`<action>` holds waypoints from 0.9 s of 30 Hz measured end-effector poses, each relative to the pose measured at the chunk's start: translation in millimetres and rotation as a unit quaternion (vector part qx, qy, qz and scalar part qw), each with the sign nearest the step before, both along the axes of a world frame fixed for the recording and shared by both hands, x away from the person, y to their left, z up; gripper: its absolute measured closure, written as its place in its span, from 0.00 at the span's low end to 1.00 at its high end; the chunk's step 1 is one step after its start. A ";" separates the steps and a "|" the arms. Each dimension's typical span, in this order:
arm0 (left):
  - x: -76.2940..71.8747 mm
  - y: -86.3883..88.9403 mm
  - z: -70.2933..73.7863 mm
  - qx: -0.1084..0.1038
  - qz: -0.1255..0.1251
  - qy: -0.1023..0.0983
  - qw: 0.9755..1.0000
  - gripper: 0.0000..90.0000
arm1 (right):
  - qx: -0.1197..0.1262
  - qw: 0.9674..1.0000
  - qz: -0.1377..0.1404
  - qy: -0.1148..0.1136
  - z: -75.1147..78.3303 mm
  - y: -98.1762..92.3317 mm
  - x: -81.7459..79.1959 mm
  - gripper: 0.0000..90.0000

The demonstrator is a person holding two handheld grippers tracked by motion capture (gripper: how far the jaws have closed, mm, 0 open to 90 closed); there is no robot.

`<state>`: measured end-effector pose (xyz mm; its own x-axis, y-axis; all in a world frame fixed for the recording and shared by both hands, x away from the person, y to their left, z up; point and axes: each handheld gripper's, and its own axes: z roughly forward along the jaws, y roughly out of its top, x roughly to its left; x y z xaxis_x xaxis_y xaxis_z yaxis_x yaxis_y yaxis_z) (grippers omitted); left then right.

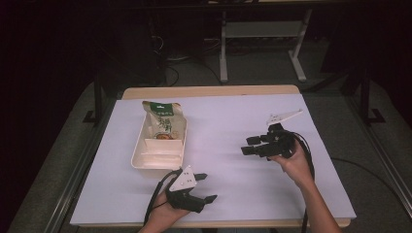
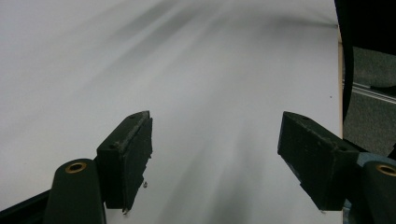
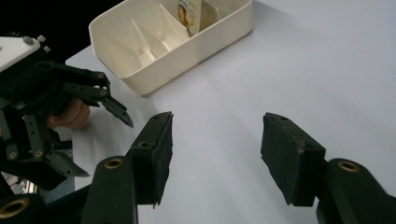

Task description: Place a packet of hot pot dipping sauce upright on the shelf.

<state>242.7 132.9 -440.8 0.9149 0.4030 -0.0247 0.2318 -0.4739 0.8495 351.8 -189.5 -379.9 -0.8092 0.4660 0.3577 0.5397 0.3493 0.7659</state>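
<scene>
Both grippers hover over the white table cover (image 1: 233,116), jaws spread, nothing between them. The left gripper (image 1: 204,187) sits just beside the cream divided tray (image 1: 138,162), which holds a snack pouch (image 1: 163,121). The right gripper (image 1: 250,145) is well apart from it.

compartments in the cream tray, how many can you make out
3. The far compartment, the largest, holds the snack bag. Two narrower ones sit nearer the person in the tray, split by slanted dividers; they look empty, though the high view leaves their floors unclear.
</scene>
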 end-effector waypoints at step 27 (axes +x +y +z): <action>-0.3 -2.4 -1.2 0.008 -0.001 0.000 1.000 0.28 | 0.012 0.999 -0.035 0.020 -28.6 -50.1 -41.0 0.46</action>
